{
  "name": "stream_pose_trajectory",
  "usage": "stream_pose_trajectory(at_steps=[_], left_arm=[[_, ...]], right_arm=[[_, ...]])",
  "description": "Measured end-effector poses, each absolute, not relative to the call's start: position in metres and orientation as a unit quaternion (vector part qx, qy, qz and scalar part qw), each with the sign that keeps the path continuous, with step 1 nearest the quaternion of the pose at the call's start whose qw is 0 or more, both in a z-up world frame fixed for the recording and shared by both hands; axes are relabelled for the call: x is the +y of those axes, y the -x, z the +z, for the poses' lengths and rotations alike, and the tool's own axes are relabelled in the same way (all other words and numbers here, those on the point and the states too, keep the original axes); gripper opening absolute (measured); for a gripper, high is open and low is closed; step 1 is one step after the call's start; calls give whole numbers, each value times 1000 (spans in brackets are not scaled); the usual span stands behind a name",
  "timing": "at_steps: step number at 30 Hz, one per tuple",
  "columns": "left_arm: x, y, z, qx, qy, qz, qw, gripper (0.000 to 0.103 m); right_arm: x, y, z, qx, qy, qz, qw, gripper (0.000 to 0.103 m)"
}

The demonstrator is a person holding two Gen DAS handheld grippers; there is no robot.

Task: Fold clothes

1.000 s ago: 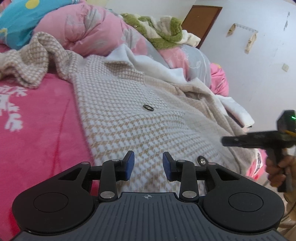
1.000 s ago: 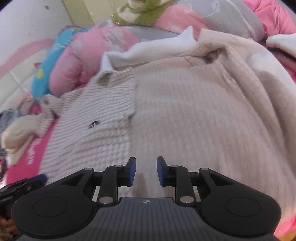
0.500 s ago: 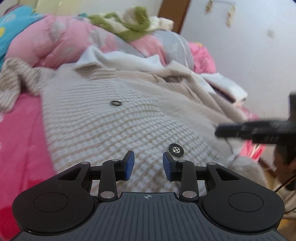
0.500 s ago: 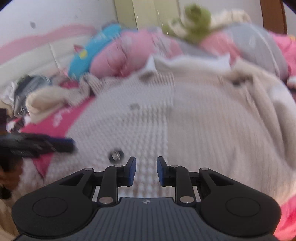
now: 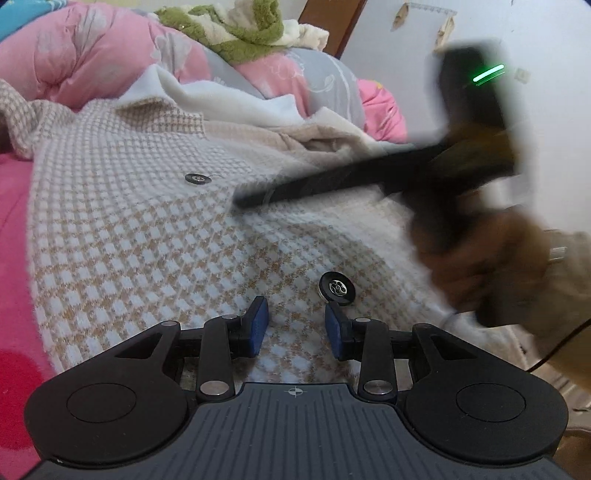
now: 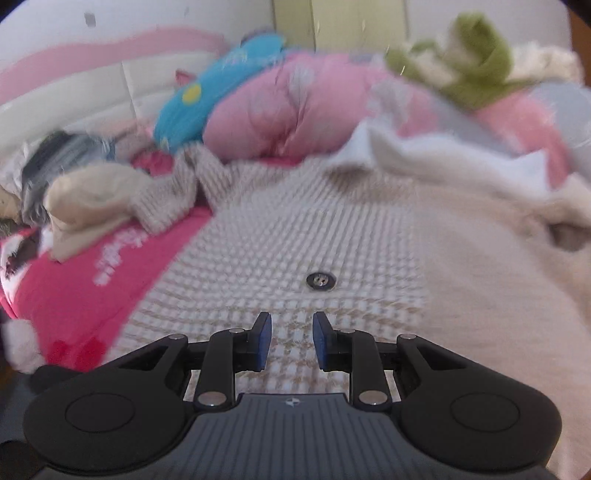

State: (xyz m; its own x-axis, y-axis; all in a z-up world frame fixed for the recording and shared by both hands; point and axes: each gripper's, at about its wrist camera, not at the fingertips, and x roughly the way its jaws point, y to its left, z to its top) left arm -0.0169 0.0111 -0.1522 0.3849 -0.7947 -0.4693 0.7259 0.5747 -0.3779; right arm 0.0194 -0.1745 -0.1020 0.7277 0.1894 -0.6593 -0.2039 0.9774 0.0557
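Note:
A beige and white houndstooth coat [image 5: 147,229] with black buttons [image 5: 337,288] lies spread on the pink bed; it also fills the right wrist view [image 6: 332,251]. My left gripper [image 5: 295,328] is open and empty just above the coat's lower front, beside a button. My right gripper [image 6: 291,339] is open and empty over the coat, just short of another button [image 6: 320,281]. In the left wrist view the right gripper [image 5: 332,184] shows blurred, reaching in over the coat from the right, held in a hand.
Pink quilts [image 5: 92,55] and a green and cream fleece [image 5: 236,33] are piled behind the coat. A blue cushion [image 6: 218,99] and a heap of other clothes [image 6: 66,184] lie at the left. The pink sheet [image 6: 92,280] shows left of the coat. A white wall [image 5: 535,44] stands at the right.
My right gripper has swung left over the coat towards its upper button. My left gripper has sunk closer to the coat near the lower button. Both stay open.

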Motion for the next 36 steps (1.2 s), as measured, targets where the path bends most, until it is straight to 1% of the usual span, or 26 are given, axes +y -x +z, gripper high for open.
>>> stream_pose_trajectory(at_steps=[1,4,6,8,12,15,17,20,22,24,25,26,28,30,32,33,35,36], left_arm=[[14,16,-154,312,61,-464,827,33],[21,13,-158,306,80,-482,817,33],[25,11,-160,302,89,-492,812,33],[26,11,-160,301,93,-496,809,33],[27,12,-161,297,97,-500,808,33],[30,11,-162,297,106,-504,804,33],[31,10,-163,297,110,-507,802,33],[32,8,-165,297,116,-509,799,33],[33,8,-165,296,117,-510,799,33],[34,7,-166,296,118,-511,799,33],[34,7,-166,295,118,-511,799,33],[34,7,-166,295,118,-512,798,33],[34,7,-167,294,119,-512,798,33],[35,6,-167,295,121,-513,797,33],[35,5,-168,295,122,-513,797,33],[35,5,-168,295,122,-514,796,33],[35,4,-168,295,122,-514,796,33],[35,4,-169,294,122,-515,796,33]], right_arm=[[-174,-28,-112,368,22,98,924,24],[-179,-32,-107,380,13,91,921,23],[-182,-35,-103,387,8,87,918,24],[-179,-35,-94,379,8,98,920,24],[-168,-55,-97,376,-4,103,921,23],[-180,-79,-131,418,-19,74,905,23],[-185,-79,-119,426,-44,65,901,22],[-186,-76,-97,398,-38,56,915,23],[-191,-84,-105,401,-28,39,915,23],[-202,-96,-131,430,-33,36,901,21],[-203,-95,-130,428,-30,41,902,21],[-203,-96,-127,427,-29,44,903,20],[-204,-98,-106,420,-48,34,906,21],[-203,-100,-98,394,-32,36,918,21],[-208,-113,-117,418,-21,18,908,21],[-214,-122,-133,443,-27,14,896,21],[-221,-128,-132,445,-37,25,894,21],[-221,-132,-120,446,-47,18,894,22]])
